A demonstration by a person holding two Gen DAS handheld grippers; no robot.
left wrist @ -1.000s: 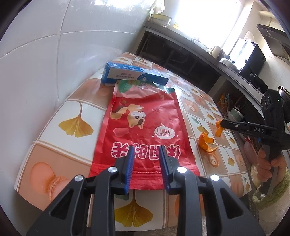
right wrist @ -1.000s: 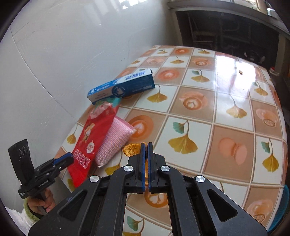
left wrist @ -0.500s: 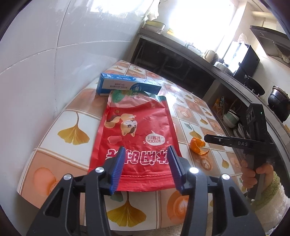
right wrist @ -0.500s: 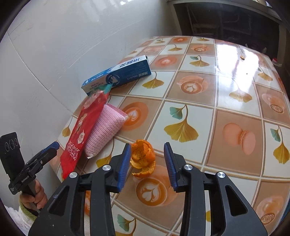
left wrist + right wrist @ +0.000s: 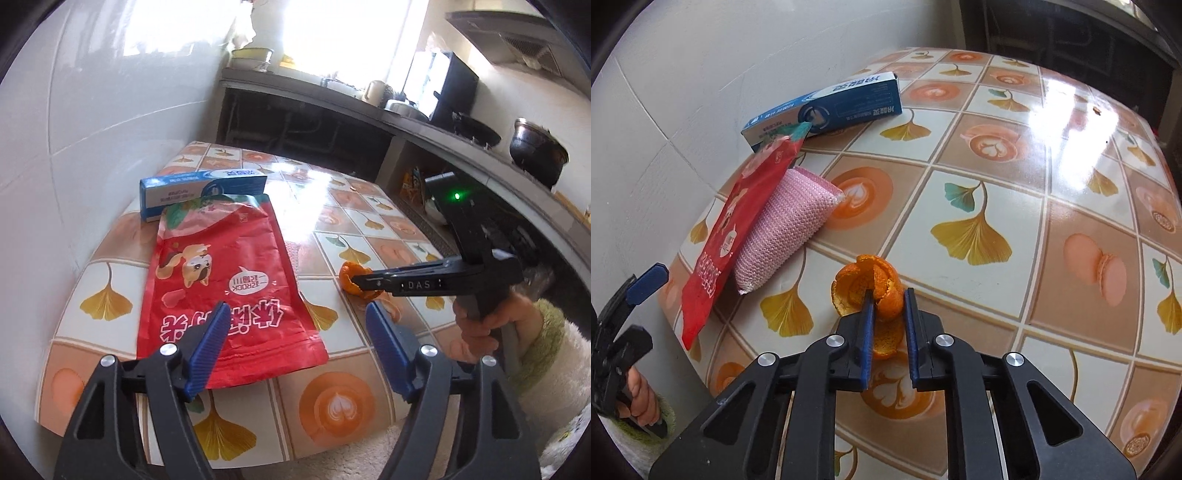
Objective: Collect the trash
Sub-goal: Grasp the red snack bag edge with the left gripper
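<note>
**Right tool closing on orange peel; left tool spreading over red pouch**

Step in hand: pickup of the curled orange citrus peel (image 5: 871,291), which lies on the counter with the ginkgo-and-coffee patterned cloth (image 5: 1052,229), near its front edge. The right tool (image 5: 888,325) is down over the peel and its jaws are closing, with a lobe of peel between them; whether both pads already press on it cannot be told for certain (the left pad touches, the right stands just off).

The left tool (image 5: 295,332) is released and empty, its jaws opening above the near end of the flat red foil snack pouch (image 5: 221,280). That pouch partly covers a pink knitted scouring pad (image 5: 786,225), and its far end overlaps a blue and white cardboard box (image 5: 827,107).

Judgement: the next move calls for finishing the squeeze before lifting, gently, since the peel looks brittle and may tear. No bin is visible.
</note>
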